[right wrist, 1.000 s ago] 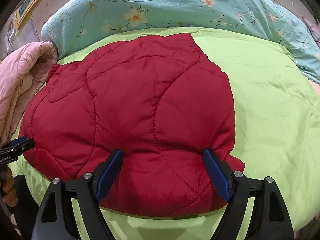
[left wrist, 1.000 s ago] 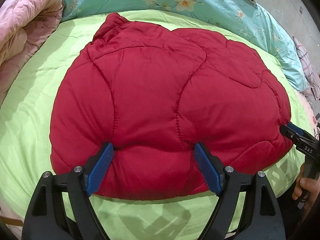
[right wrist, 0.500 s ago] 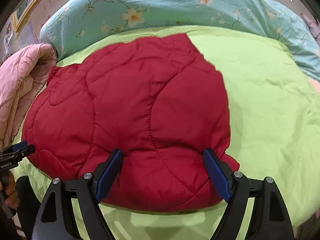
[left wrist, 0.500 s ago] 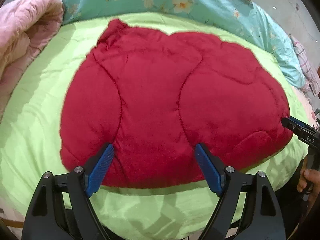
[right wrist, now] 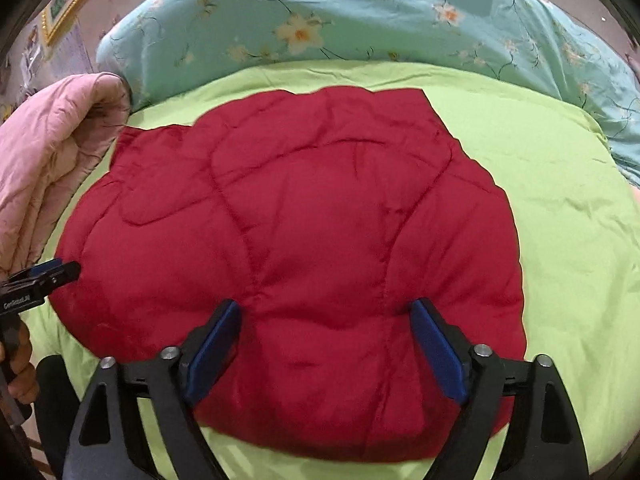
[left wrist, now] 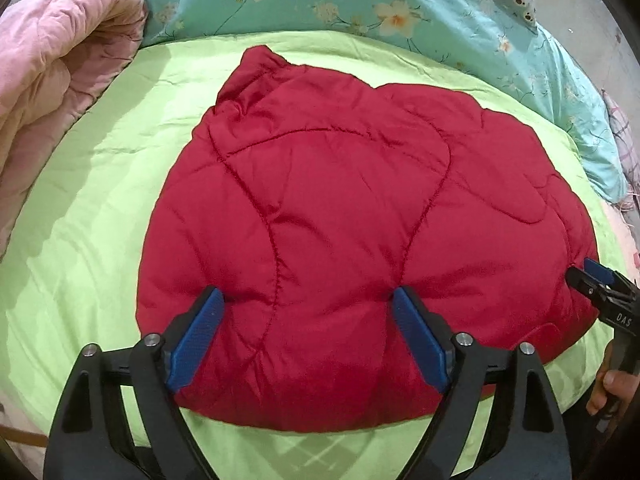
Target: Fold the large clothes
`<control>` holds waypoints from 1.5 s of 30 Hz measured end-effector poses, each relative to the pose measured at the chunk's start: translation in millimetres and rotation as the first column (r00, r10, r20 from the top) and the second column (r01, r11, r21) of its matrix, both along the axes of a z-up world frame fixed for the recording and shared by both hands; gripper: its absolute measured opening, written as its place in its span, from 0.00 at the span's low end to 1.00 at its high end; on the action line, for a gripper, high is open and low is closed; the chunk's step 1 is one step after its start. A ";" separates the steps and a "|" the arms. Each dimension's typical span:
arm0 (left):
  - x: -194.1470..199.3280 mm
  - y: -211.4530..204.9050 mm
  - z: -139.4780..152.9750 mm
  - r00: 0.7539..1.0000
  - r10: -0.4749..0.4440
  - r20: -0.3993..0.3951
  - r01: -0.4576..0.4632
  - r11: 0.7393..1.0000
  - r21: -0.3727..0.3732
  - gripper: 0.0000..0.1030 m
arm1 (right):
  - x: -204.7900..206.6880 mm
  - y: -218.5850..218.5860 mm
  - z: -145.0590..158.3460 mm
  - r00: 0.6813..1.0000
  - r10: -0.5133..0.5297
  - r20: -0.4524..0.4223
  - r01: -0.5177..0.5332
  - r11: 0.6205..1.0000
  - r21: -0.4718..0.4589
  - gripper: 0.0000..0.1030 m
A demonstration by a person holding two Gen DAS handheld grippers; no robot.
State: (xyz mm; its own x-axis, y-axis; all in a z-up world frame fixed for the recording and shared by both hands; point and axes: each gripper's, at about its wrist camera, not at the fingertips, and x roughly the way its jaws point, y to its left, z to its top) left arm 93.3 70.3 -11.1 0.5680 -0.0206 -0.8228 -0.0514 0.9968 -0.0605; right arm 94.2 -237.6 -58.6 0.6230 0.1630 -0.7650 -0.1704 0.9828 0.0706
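1. Two views show the same folded bundle. In the left wrist view, the red quilted jacket (left wrist: 360,248) lies as a compact padded bundle in the middle of the lime-green bedsheet (left wrist: 92,208). No sleeves stick out, so I judge the main folds done.
2. In the same view, the left gripper (left wrist: 308,336) hangs over the jacket's near edge. Its jaws have just been opening and now stand wide, the blue pads resting against the puffed fabric without clamping it. The right gripper (left wrist: 596,280) shows at the jacket's right edge, held by a hand (left wrist: 610,390).
3. In the right wrist view, the jacket (right wrist: 300,240) fills the sheet (right wrist: 560,200) from the pink quilt (right wrist: 48,152) side toward the centre, below the floral teal duvet (right wrist: 360,20).
4. The right gripper (right wrist: 324,344) straddles the near edge, its jaws also just opened and spread wide, gripping nothing. The left gripper (right wrist: 48,274) pokes in at the jacket's left edge.
5. What looks left: perhaps a final smoothing, or one more fold if a smaller bundle is wanted.
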 end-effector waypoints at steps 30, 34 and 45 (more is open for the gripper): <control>-56.3 -23.3 41.8 0.996 -0.044 0.079 0.036 0.994 0.100 0.90 | -62.0 1.4 46.1 0.997 0.039 0.072 -0.044 0.997 0.061 0.86; -65.2 -25.3 48.7 0.994 -0.066 0.090 0.060 0.996 0.066 0.90 | -70.1 7.2 53.4 0.994 0.063 0.085 -0.069 0.995 0.075 0.86; -5.9 -17.7 31.7 0.996 -0.069 0.056 0.070 0.997 -0.025 0.90 | -15.6 11.8 39.8 0.998 0.059 0.039 -0.062 0.994 0.090 0.77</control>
